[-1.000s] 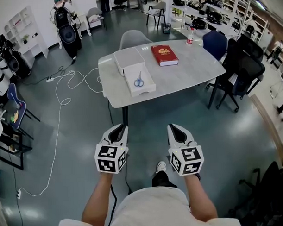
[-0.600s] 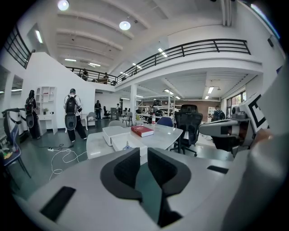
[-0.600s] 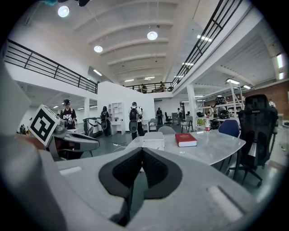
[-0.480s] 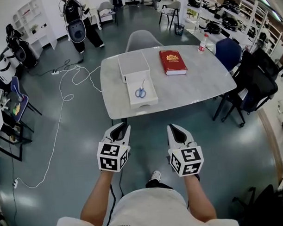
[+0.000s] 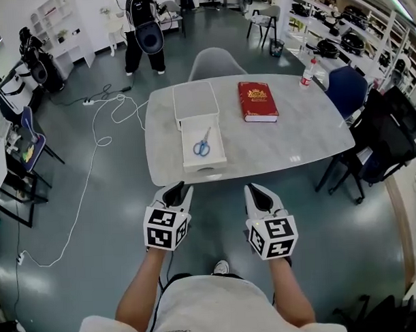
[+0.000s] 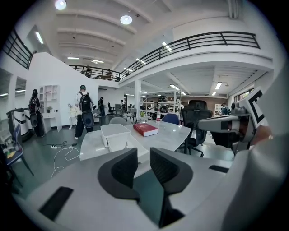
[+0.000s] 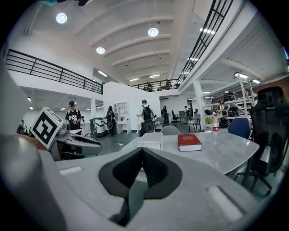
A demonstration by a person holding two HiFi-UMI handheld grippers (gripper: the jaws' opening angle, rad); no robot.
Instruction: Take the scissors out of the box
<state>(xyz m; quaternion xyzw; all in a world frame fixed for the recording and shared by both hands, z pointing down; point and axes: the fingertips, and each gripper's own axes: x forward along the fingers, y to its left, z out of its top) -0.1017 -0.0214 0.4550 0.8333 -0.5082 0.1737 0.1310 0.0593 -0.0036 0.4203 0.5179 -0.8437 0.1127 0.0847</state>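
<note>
Blue-handled steel scissors (image 5: 202, 147) lie inside open white box (image 5: 204, 165), near-left on grey table (image 5: 295, 135). Left gripper (image 5: 176, 188): jaws have just been opening, slightly apart, nothing between. Right gripper (image 5: 256, 189): jaws together, empty.

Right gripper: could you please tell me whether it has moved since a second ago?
Yes. In the head view the right gripper has come closer to the table; the gap to the table's near edge has narrowed.
</note>
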